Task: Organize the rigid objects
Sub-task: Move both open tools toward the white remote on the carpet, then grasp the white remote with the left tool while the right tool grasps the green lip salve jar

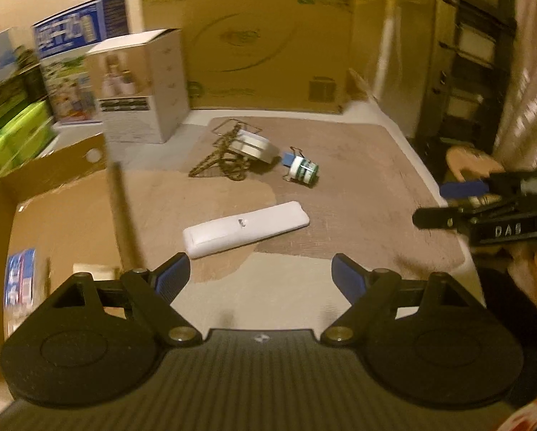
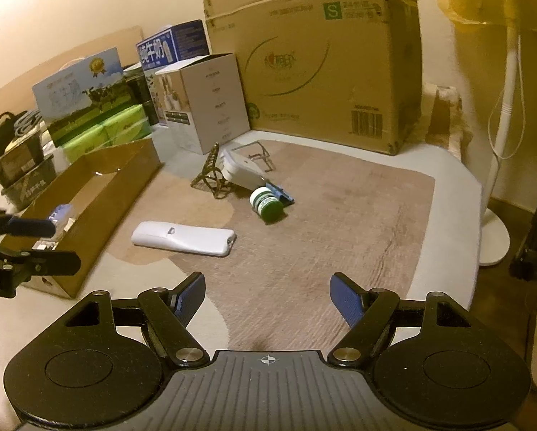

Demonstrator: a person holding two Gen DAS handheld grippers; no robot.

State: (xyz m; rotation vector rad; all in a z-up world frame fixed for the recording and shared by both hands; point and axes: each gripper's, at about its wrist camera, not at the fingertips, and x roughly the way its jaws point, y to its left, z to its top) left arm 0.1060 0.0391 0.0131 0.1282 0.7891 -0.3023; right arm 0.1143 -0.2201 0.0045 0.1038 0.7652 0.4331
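Both grippers are hovering released above the mat (image 2: 340,222), gripping nothing. The left gripper (image 1: 261,273) is standing wide, the white remote control (image 1: 246,229) lying just beyond at 12 o'clock. The right gripper (image 2: 267,292) is facing the same remote at 11 o'clock. The green-capped jar (image 2: 268,204) is lying toppled farther on, at 12 o'clock. The open cardboard box (image 2: 121,183) is sitting at 10 o'clock.

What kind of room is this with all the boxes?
Probably a room at home used for storage. Big cardboard boxes are stacked against the wall, a standing fan is in the corner, and a white remote lies on a rug.
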